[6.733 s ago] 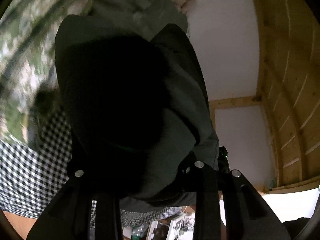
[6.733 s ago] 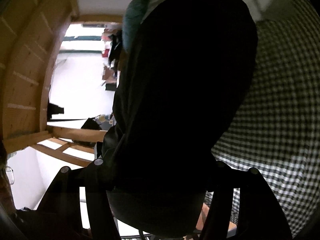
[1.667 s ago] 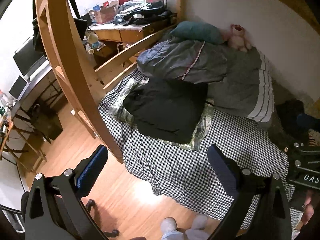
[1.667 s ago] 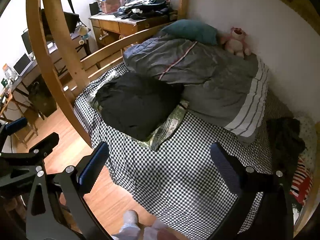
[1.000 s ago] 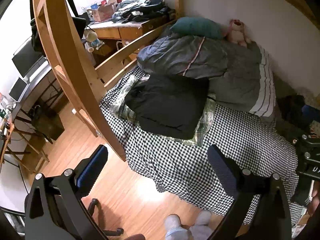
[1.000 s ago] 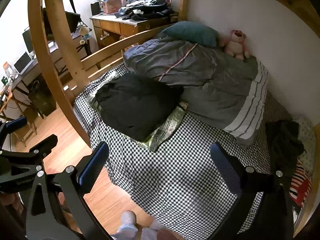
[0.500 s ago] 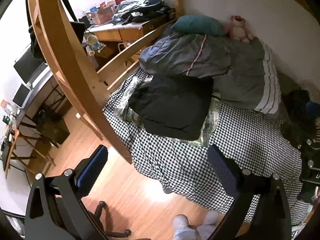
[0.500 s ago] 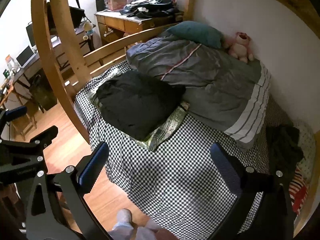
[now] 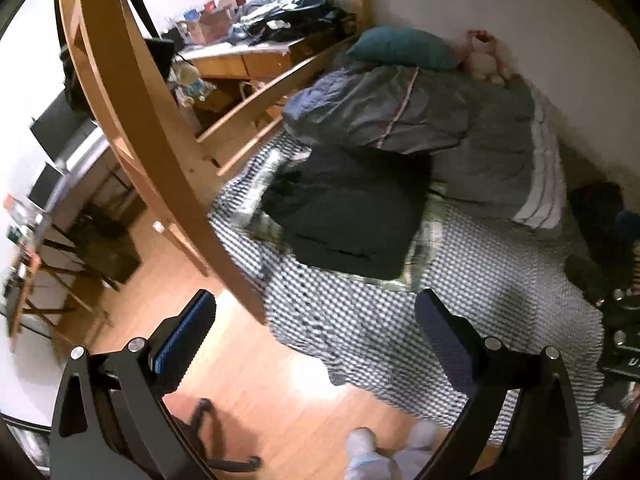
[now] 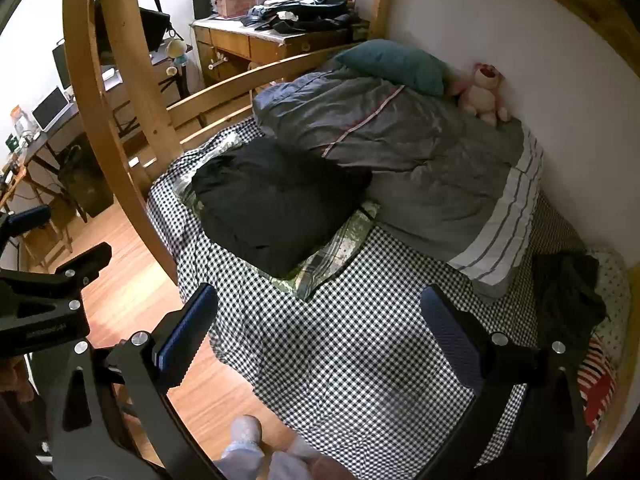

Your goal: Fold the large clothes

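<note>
A folded black garment lies on a folded green plaid garment near the left edge of the checkered bed. A crumpled dark garment lies at the bed's right side, also in the left wrist view. My left gripper is open and empty, held high over the floor by the bed's front edge. My right gripper is open and empty above the bed's bare front part. The left gripper also shows at the left of the right wrist view.
A grey striped duvet, a teal pillow and a pink plush toy fill the back of the bed. A wooden bunk post stands at the left. A cluttered desk is behind. My feet are on the wooden floor.
Both grippers held the black garment close up earlier; it now lies folded on the bed and both are open and drawn back. Lately the left view has drifted slightly left, with blur.
</note>
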